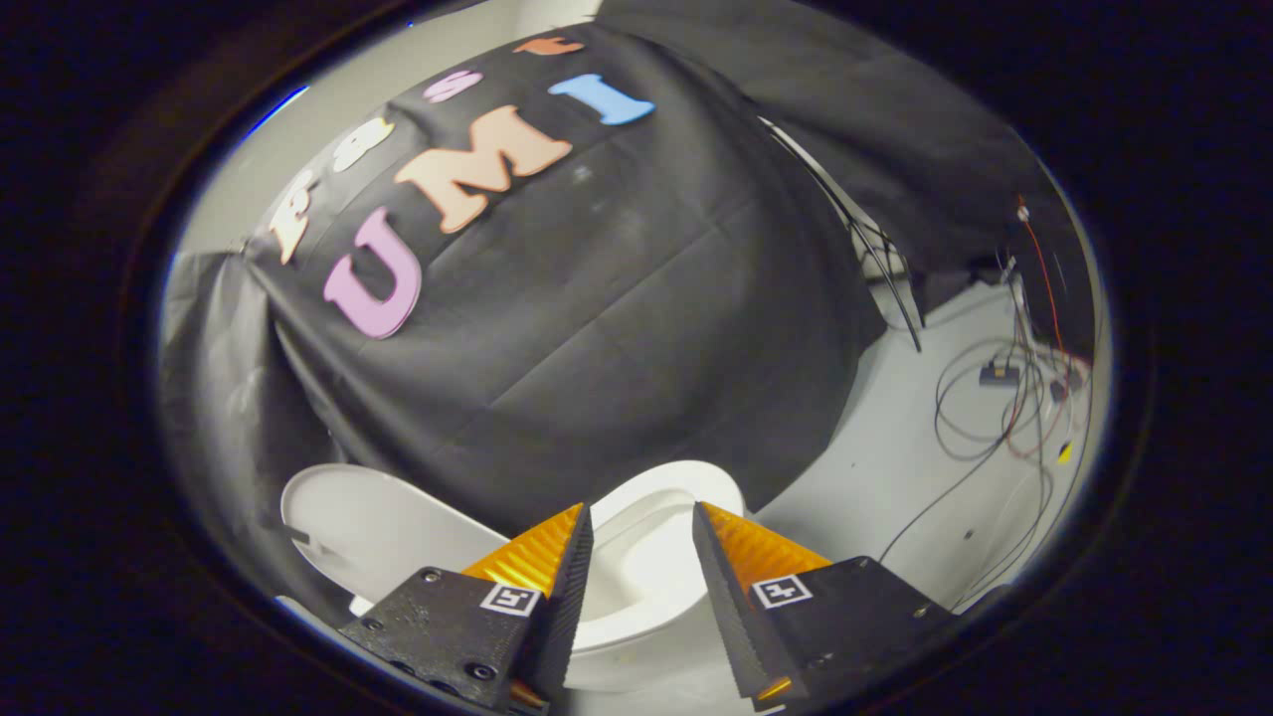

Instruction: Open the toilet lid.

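Two spread fingers of the claw [642, 527] grip nothing above the toilet bowl's rim [686, 477], lid [368, 527] raised beside.

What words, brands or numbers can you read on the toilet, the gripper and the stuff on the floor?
Toilet lid: none visible.
Toilet bowl: none visible.
Gripper, jaws open with the bowl between them: square coded markers only, no letters.
Small box among the floor cables: too small to read.
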{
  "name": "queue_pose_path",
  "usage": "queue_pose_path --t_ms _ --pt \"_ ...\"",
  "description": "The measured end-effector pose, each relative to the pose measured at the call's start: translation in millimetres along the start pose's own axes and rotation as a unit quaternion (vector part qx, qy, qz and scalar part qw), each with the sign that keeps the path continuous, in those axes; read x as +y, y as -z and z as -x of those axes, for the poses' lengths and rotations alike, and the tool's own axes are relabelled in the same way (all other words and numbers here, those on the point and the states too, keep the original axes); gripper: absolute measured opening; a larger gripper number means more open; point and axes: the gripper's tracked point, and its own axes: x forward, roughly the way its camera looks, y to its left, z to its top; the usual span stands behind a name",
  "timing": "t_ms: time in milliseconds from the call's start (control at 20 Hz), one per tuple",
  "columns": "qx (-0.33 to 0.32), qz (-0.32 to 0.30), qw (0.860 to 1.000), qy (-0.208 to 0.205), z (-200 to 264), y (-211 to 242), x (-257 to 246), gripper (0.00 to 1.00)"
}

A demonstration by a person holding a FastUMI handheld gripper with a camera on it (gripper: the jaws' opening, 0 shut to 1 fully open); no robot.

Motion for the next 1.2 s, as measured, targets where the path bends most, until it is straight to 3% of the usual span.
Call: queue_pose_path --t_ms 250,500,700,850,1000,1200 --pt "-0.003 -0.128 0.991 -0.023 -35.5 21.8 -21.5 0.61" --pt "-0.005 -0.200 0.979 -0.043 -46.4 30.7 -32.0 0.58" --pt "0.018 -0.251 0.967 -0.039 -62.9 40.7 -49.6 0.30" --pt "0.036 -0.270 0.960 -0.068 -64.8 45.9 -41.2 0.10" --pt "0.054 -0.269 0.958 -0.078 -69.9 49.4 -36.2 0.01" --pt "0.058 -0.239 0.965 -0.086 -73.0 49.3 -23.4 0.01"
